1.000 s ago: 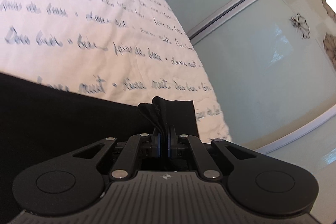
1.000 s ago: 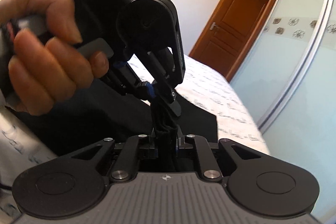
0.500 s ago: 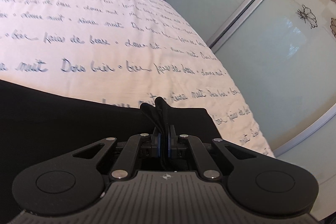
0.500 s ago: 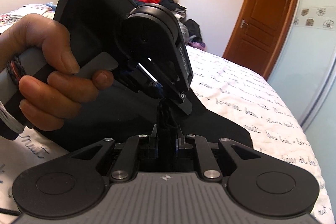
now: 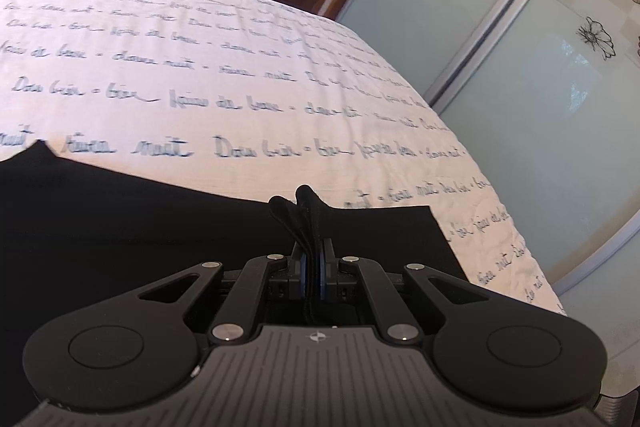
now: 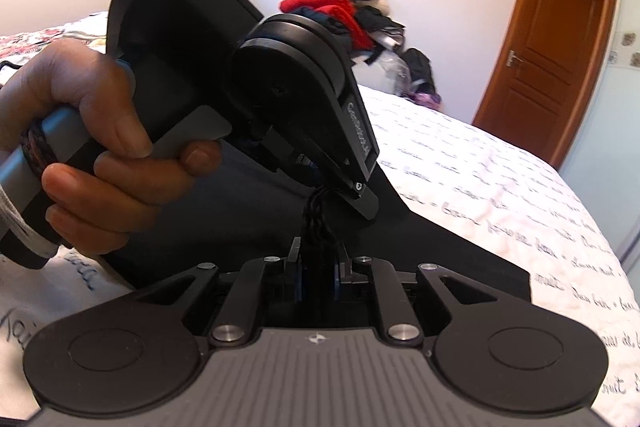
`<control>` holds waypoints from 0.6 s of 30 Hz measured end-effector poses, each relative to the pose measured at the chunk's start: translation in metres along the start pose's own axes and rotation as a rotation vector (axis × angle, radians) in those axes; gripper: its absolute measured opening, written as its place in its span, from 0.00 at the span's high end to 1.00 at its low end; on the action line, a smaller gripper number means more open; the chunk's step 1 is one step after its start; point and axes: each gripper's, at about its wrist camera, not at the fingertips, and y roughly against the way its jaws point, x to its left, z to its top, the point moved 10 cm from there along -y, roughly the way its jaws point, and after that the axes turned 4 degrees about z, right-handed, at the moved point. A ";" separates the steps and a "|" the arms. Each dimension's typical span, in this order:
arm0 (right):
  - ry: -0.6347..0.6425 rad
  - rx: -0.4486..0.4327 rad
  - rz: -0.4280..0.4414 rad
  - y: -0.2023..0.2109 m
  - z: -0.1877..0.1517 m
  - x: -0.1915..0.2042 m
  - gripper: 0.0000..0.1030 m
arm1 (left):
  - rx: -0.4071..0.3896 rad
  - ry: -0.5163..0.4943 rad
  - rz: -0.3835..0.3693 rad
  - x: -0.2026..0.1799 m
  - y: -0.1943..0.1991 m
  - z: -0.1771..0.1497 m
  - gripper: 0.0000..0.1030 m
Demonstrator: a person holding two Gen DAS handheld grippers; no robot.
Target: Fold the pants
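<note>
**Pants pinched by both grippers on the bed**

Pants, black, lie spread on a white bedspread printed with lines of script, reaching toward its right edge beside the sliding wardrobe doors. Left gripper: jaws clenched on a bunched ridge of the cloth, whose folds stand up just past the pads. Right gripper: likewise clamped on a gathered wad of the same fabric. In the right wrist view the left gripper fills the upper left, held by the person's left hand; its tip sits just above the wad, and whether the two touch cannot be told. The far side of the pants is hidden behind that tool and hand. The near part is cut off by each gripper's body. Creases and seams are lost in the dark cloth. A clothes pile lies beyond the bed's far edge.
</note>
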 end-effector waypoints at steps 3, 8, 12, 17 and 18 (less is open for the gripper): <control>0.003 -0.001 0.028 -0.010 0.003 -0.005 0.87 | -0.002 0.003 0.015 0.012 0.004 -0.001 0.91; 0.009 0.001 0.063 -0.022 0.008 -0.013 0.87 | -0.010 0.018 0.028 0.027 0.011 -0.002 0.91; 0.014 -0.002 0.083 -0.026 0.012 -0.014 0.87 | -0.021 0.019 0.040 0.036 0.016 0.000 0.91; 0.022 -0.011 0.105 -0.037 0.021 -0.017 0.87 | -0.038 0.023 0.056 0.047 0.022 0.007 0.91; 0.026 -0.013 0.108 -0.035 0.022 -0.015 0.87 | -0.040 0.022 0.061 0.049 0.023 0.007 0.91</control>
